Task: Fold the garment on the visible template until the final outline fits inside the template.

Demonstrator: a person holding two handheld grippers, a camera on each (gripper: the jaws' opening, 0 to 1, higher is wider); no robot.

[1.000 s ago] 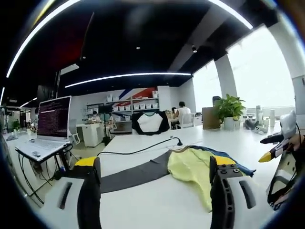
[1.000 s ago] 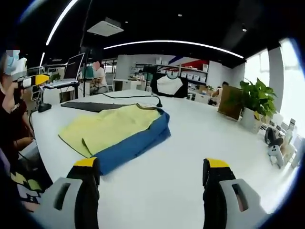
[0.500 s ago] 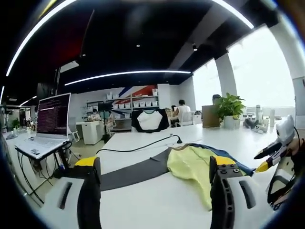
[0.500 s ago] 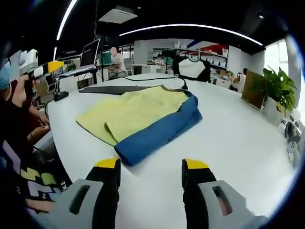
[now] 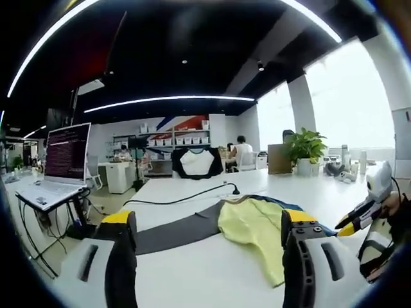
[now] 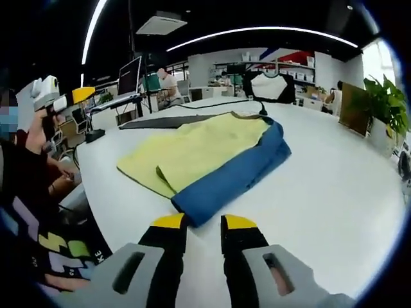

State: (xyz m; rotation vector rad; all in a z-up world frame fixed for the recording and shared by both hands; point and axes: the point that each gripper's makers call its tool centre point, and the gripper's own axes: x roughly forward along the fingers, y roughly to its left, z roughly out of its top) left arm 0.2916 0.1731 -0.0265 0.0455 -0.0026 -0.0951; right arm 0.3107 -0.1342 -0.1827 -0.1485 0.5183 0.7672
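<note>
Left gripper view, claw: the left claw (image 5: 209, 256) stands wide apart and holds nothing, as it did one second ago; it hovers over the white tabletop (image 5: 192, 282).
Left gripper view, garment: the yellow and blue garment (image 5: 257, 224) lies on the tabletop at about 2 o'clock from the claw, just behind the right jaw. A dark grey strip (image 5: 173, 234), maybe the template, runs out from under it toward 9 o'clock; I cannot tell for sure.
Left gripper view, surroundings: a black cable (image 5: 186, 196) lies behind the garment, and a laptop (image 5: 54, 167) stands at 10 o'clock. The right claw (image 5: 350, 224) enters at 3 o'clock.
Right gripper view, claw: the right claw (image 6: 204, 223) was wide one second ago; now its jaws are almost together with only a narrow gap, and nothing is between them.
Right gripper view, garment: the garment (image 6: 212, 154) is at 12 o'clock, its blue corner just ahead of the jaw tips but not touching. It looks larger than before because the camera came closer.
Right gripper view, person: a person (image 6: 32, 186) is at 9 o'clock.
Meaning for the task: I judge that the right claw prepares to take the blue corner; the fold is not finished.
</note>
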